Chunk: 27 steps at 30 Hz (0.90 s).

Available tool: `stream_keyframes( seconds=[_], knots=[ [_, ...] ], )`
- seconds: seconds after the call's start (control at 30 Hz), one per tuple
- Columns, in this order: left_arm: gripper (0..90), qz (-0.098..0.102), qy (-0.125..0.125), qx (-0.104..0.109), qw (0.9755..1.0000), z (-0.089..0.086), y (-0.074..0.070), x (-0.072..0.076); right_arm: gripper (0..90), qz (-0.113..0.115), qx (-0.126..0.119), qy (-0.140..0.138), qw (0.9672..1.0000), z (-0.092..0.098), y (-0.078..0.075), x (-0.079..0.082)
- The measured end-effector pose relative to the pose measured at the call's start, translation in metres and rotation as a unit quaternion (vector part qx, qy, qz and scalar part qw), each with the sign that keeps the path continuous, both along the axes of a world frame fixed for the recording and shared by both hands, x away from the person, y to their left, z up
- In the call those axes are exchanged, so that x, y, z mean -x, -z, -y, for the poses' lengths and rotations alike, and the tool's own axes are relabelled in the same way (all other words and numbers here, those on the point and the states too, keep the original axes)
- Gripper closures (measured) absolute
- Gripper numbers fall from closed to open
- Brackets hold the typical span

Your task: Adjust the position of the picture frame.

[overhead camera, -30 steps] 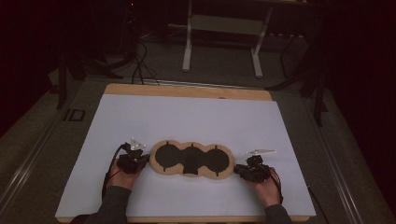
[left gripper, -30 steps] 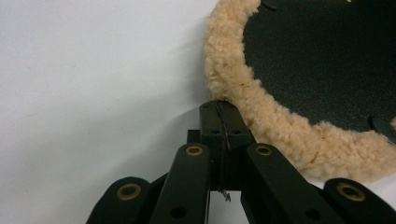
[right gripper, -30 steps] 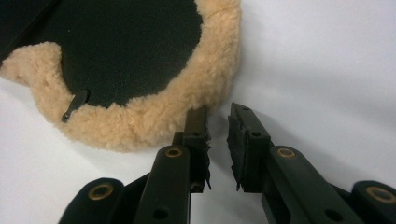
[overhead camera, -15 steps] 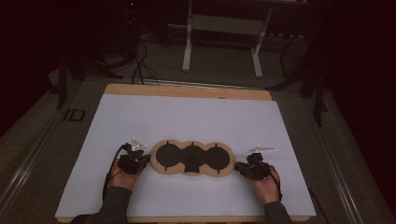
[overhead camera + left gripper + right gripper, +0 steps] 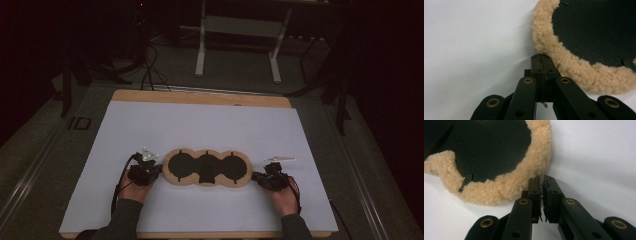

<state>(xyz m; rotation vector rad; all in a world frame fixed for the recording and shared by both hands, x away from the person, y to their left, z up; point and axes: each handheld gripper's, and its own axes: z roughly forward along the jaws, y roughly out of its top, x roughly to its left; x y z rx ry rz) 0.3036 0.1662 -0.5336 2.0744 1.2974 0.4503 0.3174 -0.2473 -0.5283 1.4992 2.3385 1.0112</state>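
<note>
High view: both grippers pinched on fleece pad rims at nine and three o'clock; best lifted evenly, level, without tugging.

Three-lobed tan fleece pad with black centres, lying flat on white sheet, near front edge
</note>
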Motion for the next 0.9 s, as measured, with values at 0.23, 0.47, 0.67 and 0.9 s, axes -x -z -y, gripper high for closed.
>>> stream_keyframes(
  seconds=[0.23, 0.47, 0.67, 0.9],
  knots=[
    [90.0, 0.002, 0.001, -0.003, 1.0, 0.0008, 0.0, -0.0024, 85.5, 0.003, 0.005, 0.0, 1.0, -0.0004, 0.0001, -0.0014],
    [90.0, 0.003, -0.002, -0.001, 1.0, 0.0011, 0.0002, -0.0045, 87.2, 0.002, 0.003, 0.0, 1.0, -0.0006, 0.0004, -0.0035],
    [90.0, 0.0, -0.004, 0.003, 1.0, 0.0001, 0.0, -0.0053, 89.6, 0.008, 0.016, -0.007, 0.9998, -0.004, -0.0003, -0.0047],
    [90.0, 0.001, -0.011, 0.003, 0.9999, -0.0008, 0.0001, -0.0065, 89.8, 0.01, 0.015, -0.005, 0.9998, -0.0055, 0.0002, -0.0066]
  ],
)
